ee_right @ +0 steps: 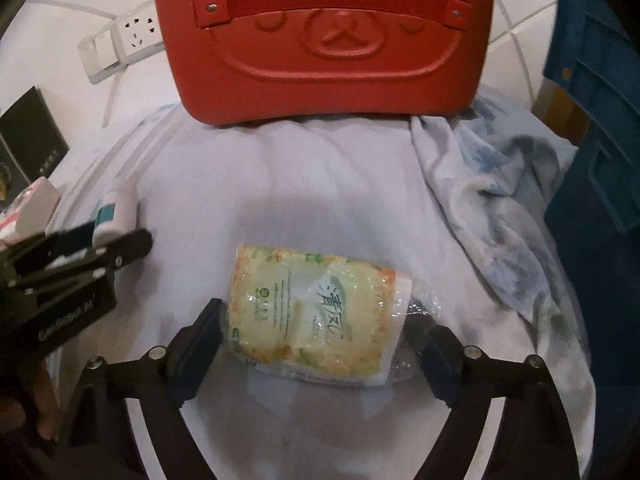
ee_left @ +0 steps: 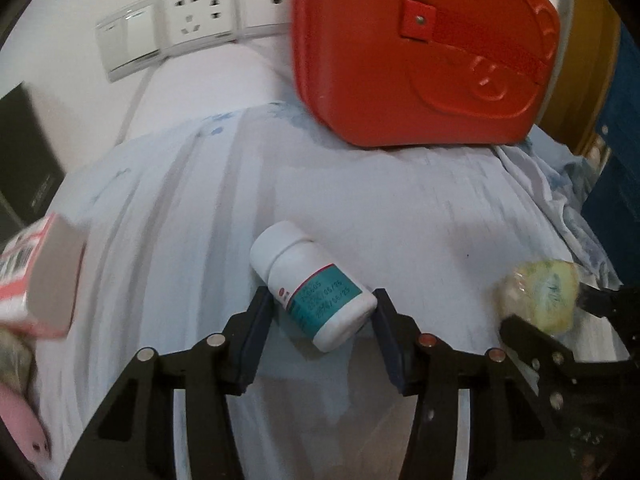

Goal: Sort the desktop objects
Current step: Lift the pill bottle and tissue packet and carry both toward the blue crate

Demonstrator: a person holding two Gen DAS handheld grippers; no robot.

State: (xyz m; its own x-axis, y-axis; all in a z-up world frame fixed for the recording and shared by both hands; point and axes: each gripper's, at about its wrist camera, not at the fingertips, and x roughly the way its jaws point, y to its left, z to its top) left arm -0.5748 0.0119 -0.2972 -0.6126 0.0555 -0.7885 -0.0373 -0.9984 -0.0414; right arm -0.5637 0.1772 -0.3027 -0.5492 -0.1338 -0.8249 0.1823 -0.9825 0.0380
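The left gripper brackets a white pill bottle lying on its side on the cloth-covered tabletop; its jaws flank the body, so whether they grip is unclear. The right gripper likewise straddles a tissue pack, contact unclear. Both face the closed red case, judged the sorting destination.

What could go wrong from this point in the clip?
The bottle lies on its side, skewed across the open left claw, so it may roll or twist out on closing. The crinkly packet in the right claw could slip. The two claws sit close and might collide.
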